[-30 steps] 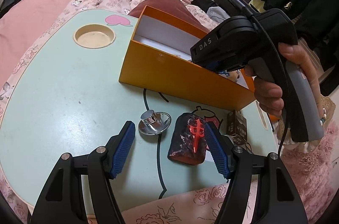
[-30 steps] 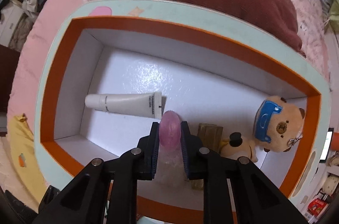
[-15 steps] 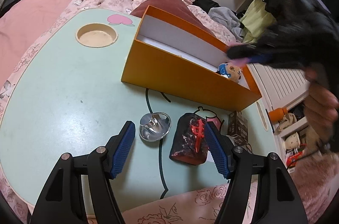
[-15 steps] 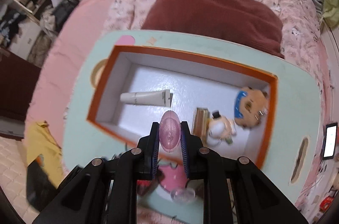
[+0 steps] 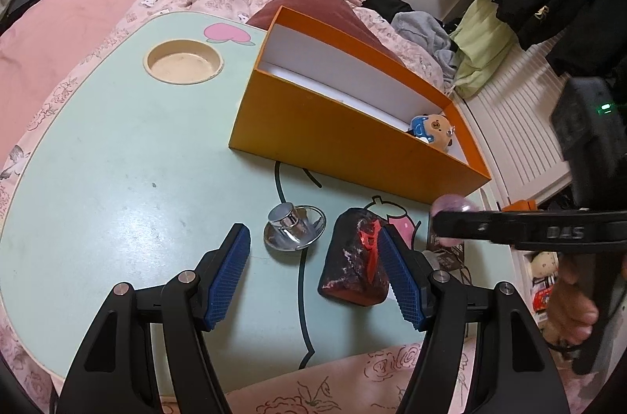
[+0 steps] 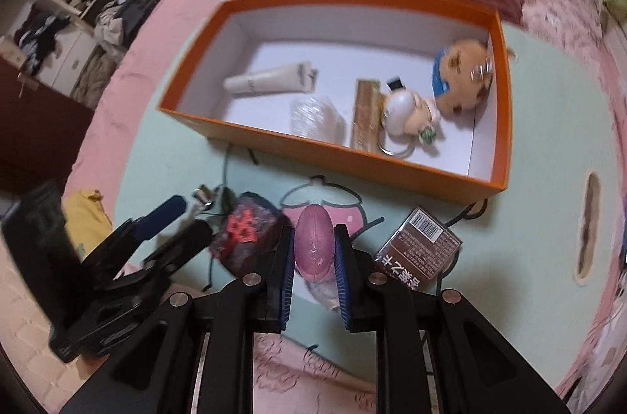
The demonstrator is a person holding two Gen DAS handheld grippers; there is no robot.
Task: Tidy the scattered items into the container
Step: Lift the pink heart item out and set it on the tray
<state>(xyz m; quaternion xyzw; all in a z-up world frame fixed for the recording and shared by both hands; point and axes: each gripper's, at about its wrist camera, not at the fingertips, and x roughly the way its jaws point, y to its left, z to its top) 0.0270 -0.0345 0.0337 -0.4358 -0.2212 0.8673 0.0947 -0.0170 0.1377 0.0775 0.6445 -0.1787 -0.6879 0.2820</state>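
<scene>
Between the blue pads of the right tongs (image 6: 313, 249) sits a translucent pink egg-shaped capsule (image 6: 313, 243), clamped tight above the pale green table (image 5: 117, 159), short of the orange cardboard box (image 6: 503, 93). The left tongs (image 5: 313, 273) stand partly open and empty, with a shiny chrome knob (image 5: 294, 226) and a dark red-and-black pouch (image 5: 354, 259) on the table between their pads. Just beside the pink capsule lies a brown barcoded packet (image 6: 421, 249).

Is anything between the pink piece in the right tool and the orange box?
Nothing visible. The right tool grips the pink piece above the table's near edge. Ahead, the orange box is open-topped; only its low front wall lies between. The brown packet sits off to the side.
</scene>
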